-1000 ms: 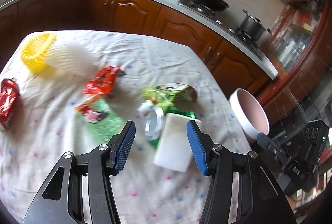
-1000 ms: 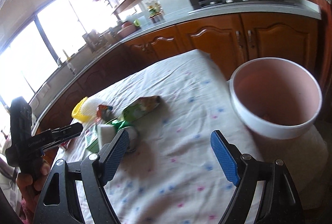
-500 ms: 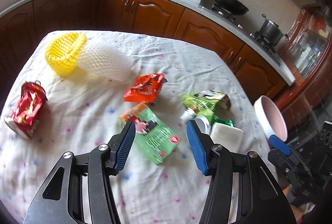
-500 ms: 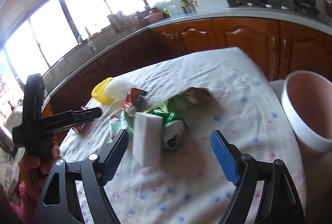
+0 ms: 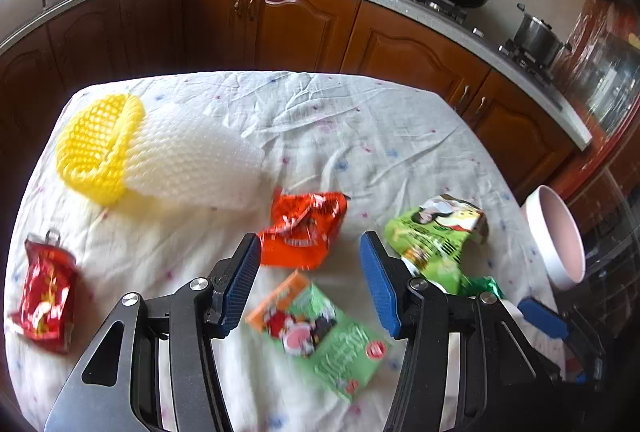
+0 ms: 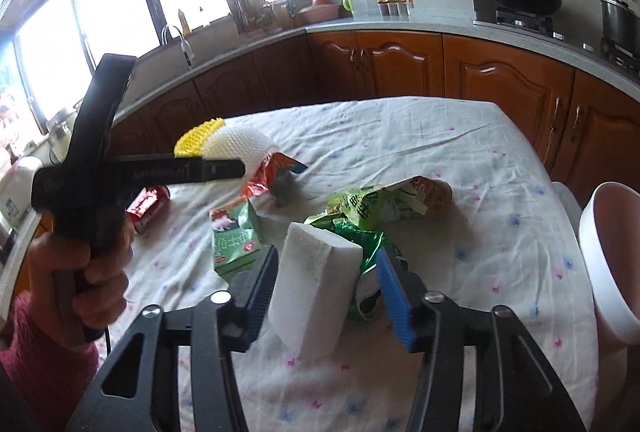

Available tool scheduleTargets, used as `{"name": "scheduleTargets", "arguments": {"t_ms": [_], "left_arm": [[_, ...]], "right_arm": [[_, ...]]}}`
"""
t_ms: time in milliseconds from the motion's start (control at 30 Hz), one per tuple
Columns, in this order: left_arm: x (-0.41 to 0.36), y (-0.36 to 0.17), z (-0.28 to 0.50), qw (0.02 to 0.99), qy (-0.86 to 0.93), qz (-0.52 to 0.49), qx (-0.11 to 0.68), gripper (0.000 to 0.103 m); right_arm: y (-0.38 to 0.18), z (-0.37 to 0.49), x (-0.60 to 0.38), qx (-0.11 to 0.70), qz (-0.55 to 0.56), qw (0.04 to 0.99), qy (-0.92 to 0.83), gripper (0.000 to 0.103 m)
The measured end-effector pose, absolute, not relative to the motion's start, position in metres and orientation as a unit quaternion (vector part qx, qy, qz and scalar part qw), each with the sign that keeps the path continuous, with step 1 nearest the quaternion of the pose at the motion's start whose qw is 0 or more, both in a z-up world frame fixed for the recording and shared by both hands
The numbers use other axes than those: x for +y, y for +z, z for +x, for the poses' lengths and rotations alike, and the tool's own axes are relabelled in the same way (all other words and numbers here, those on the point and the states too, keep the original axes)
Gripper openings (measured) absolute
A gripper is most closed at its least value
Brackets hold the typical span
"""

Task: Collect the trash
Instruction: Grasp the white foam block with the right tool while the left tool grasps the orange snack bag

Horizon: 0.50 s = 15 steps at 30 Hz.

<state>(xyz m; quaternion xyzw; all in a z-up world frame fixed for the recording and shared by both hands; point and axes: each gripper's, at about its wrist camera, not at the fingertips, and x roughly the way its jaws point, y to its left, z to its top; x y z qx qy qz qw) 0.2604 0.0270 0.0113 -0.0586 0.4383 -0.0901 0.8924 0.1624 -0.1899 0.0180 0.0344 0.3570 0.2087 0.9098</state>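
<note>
Hovering over the cloth-covered counter (image 5: 360,120), my left gripper (image 5: 310,274) kept its fingers spread above the orange wrapper (image 5: 304,228); my right gripper (image 6: 326,286) bracketed (without pinching) the white foam block (image 6: 314,288) lying there.

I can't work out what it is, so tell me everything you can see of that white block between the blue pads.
The white foam block is a plain, matte rectangular slab, sponge-like in look, unmarked. It rests on the dotted tablecloth, in the gap of the open right gripper. Neither pad visibly presses it. A crumpled green wrapper lies just behind it.
</note>
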Motion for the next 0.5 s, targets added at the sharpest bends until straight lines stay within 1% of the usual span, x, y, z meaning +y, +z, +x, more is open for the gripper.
{"name": "scheduleTargets", "arguments": {"t_ms": [133,167,200,233,300,367,400,500], "left_arm": [[0.016,0.001,0.277,0.887,-0.096,-0.034,0.45,0.052],[0.014,-0.002,0.28,0.886,-0.096,-0.027,0.452,0.052],[0.012,-0.004,0.282,0.885,-0.097,-0.022,0.454,0.052],[0.009,-0.007,0.284,0.884,-0.098,-0.017,0.457,0.05],[0.007,-0.012,0.287,0.881,-0.102,-0.016,0.461,0.025],[0.007,-0.013,0.287,0.882,-0.103,-0.015,0.459,0.023],[0.007,-0.012,0.285,0.884,-0.103,-0.015,0.455,0.02],[0.008,-0.01,0.284,0.887,-0.104,-0.019,0.45,0.016]], "right_arm": [[0.012,0.17,-0.184,0.369,0.028,0.905,0.209,0.041],[0.01,0.171,-0.183,0.373,0.026,0.904,0.209,0.038],[0.008,0.173,-0.182,0.376,0.025,0.902,0.21,0.032],[0.006,0.174,-0.182,0.379,0.025,0.901,0.211,0.032],[0.006,0.174,-0.183,0.377,0.028,0.9,0.215,0.029],[0.006,0.174,-0.183,0.377,0.03,0.899,0.22,0.027],[0.006,0.174,-0.183,0.377,0.032,0.899,0.222,0.026],[0.007,0.173,-0.186,0.377,0.043,0.896,0.232,0.025]]}}
